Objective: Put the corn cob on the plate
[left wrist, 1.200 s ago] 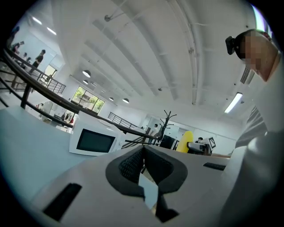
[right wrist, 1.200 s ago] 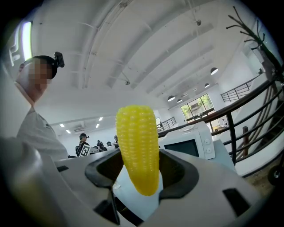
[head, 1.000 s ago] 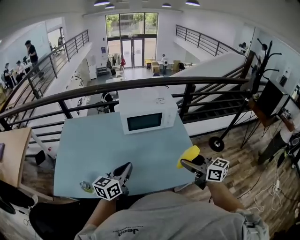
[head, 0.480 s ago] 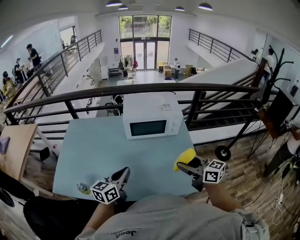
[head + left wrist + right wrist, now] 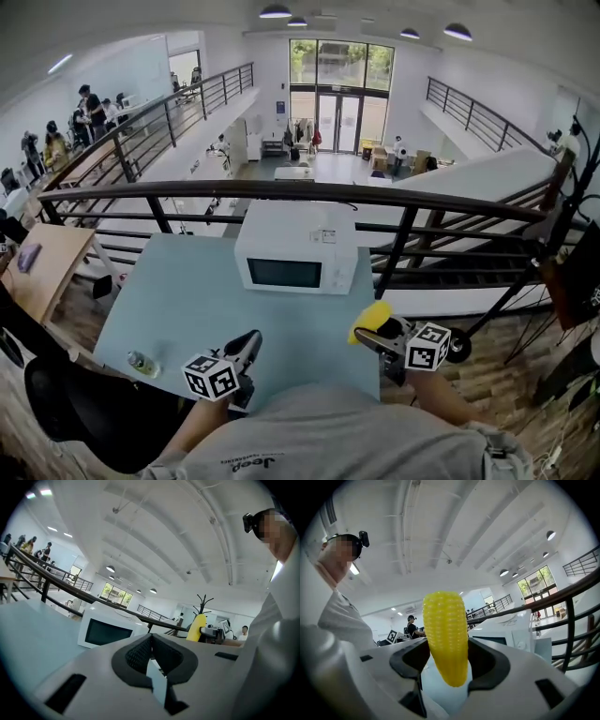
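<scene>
A yellow corn cob (image 5: 445, 639) stands upright between the jaws of my right gripper (image 5: 446, 660), which is shut on it. In the head view the corn cob (image 5: 372, 319) and right gripper (image 5: 367, 330) hang over the pale blue table's (image 5: 178, 300) front right corner. My left gripper (image 5: 248, 342) is over the table's front edge, left of centre. Its pads meet, and nothing is between them in the left gripper view (image 5: 151, 648). From there the corn cob (image 5: 200, 627) shows to the right. No plate shows in any view.
A white microwave (image 5: 295, 248) stands at the table's far side, door toward me. A dark railing (image 5: 281, 192) runs behind it. A small clear object (image 5: 141, 364) sits at the front left corner. A wooden table (image 5: 37, 272) and black chair (image 5: 84, 412) are on the left.
The head view has swung left, showing more of the room's left side. Both grippers moved with it across the table's front edge. The corn cob stays in the right gripper.
</scene>
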Demonstrator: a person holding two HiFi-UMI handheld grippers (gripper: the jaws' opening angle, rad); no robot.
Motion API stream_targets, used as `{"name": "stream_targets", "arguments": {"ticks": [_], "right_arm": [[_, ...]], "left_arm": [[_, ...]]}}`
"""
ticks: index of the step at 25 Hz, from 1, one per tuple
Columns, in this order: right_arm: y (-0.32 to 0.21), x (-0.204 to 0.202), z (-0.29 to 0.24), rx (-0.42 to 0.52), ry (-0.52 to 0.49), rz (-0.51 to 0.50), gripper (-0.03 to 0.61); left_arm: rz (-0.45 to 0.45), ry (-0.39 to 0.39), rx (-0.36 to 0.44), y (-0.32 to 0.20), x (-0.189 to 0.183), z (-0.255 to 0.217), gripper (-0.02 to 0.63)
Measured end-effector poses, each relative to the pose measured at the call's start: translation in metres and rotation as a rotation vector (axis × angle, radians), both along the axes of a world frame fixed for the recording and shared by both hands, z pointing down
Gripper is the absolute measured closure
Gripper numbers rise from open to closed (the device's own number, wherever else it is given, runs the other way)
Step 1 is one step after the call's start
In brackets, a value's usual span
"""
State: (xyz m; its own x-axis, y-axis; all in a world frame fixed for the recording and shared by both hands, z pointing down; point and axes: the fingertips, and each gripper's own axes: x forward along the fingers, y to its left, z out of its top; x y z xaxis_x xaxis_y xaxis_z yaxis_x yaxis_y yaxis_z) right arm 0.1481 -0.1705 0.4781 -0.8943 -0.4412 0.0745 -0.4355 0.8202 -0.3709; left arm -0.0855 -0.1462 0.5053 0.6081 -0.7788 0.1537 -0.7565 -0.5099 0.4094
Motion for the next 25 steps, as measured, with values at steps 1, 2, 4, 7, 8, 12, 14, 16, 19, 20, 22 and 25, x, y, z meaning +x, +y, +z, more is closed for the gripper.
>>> {"name": "stream_targets", "arguments": {"ticks": [1, 2, 4, 7, 8, 12, 14, 16, 19, 20, 22, 25], "right_arm": [[-0.005, 0.013, 0.001, -0.004, -0.006, -0.003, 0.318], [-0.008, 0.026, 0.003, -0.01, -0.011, -0.005, 0.318], [-0.014, 0.048, 0.01, -0.019, -0.018, -0.008, 0.318], [-0.023, 0.07, 0.021, -0.026, -0.041, -0.005, 0.318], [-0.025, 0.076, 0.024, -0.028, -0.052, -0.003, 0.318], [-0.037, 0.089, 0.033, -0.04, -0.084, 0.015, 0.318], [-0.043, 0.085, 0.037, -0.042, -0.092, 0.022, 0.318], [-0.048, 0.077, 0.04, -0.04, -0.091, 0.036, 0.318], [-0.057, 0.063, 0.041, -0.035, -0.077, 0.086, 0.318], [-0.061, 0.057, 0.042, -0.039, -0.073, 0.111, 0.318], [-0.07, 0.039, 0.046, -0.06, -0.072, 0.159, 0.318], [-0.078, -0.001, 0.053, -0.087, -0.06, 0.184, 0.318]], "left_arm": [[0.004, 0.0, 0.003, -0.003, 0.016, -0.003, 0.595], [0.011, -0.006, 0.009, -0.006, 0.031, -0.006, 0.595], [0.018, -0.029, 0.015, -0.008, 0.053, -0.009, 0.595], [0.002, -0.054, -0.011, -0.012, 0.068, -0.005, 0.595], [-0.001, -0.059, -0.025, -0.013, 0.071, -0.003, 0.595], [0.009, -0.087, -0.045, -0.02, 0.083, -0.002, 0.595], [0.014, -0.095, -0.042, -0.027, 0.078, -0.004, 0.595], [0.022, -0.1, -0.041, -0.034, 0.067, -0.004, 0.595], [0.053, -0.1, -0.036, -0.046, 0.045, -0.001, 0.595], [0.066, -0.099, -0.031, -0.051, 0.036, 0.0, 0.595], [0.081, -0.097, -0.023, -0.061, 0.012, 0.005, 0.595], [0.078, -0.087, -0.031, -0.076, -0.034, 0.013, 0.595]]}}
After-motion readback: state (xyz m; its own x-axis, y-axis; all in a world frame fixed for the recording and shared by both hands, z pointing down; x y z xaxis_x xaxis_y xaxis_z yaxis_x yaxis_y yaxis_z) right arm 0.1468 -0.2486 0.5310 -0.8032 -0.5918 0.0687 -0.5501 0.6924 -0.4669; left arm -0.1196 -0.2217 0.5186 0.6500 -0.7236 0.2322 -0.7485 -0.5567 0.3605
